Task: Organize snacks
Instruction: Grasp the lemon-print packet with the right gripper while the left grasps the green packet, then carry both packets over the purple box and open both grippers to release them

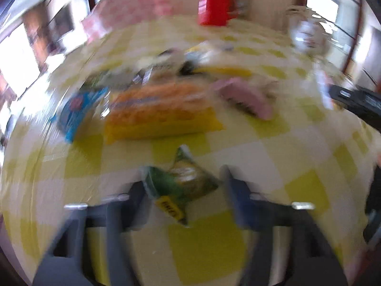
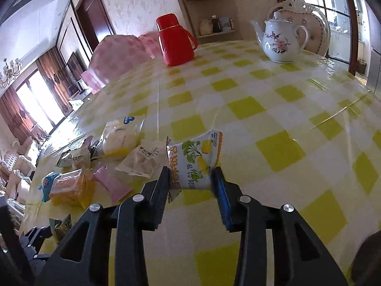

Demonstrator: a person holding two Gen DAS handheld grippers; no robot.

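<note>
The left wrist view is motion-blurred. My left gripper (image 1: 184, 186) has a small green snack packet (image 1: 183, 183) between its open fingers; the packet touches the left finger and stands clear of the right one. Beyond it lie an orange-yellow packet (image 1: 159, 114), a blue packet (image 1: 78, 109) and a pink packet (image 1: 245, 97). My right gripper (image 2: 190, 178) is shut on a white and yellow ginkgo snack packet (image 2: 197, 159), held just above the table. A pile of snacks (image 2: 133, 150) lies to its left, with the orange-yellow packet (image 2: 69, 188) and pink packet (image 2: 109, 183).
A yellow-checked tablecloth (image 2: 273, 124) covers the table. A red thermos jug (image 2: 175, 40) and a white floral teapot (image 2: 281, 40) stand at the far side. A pink cloth-covered item (image 2: 119, 50) sits at the far left. The right gripper's dark body (image 1: 357, 102) shows at the right edge.
</note>
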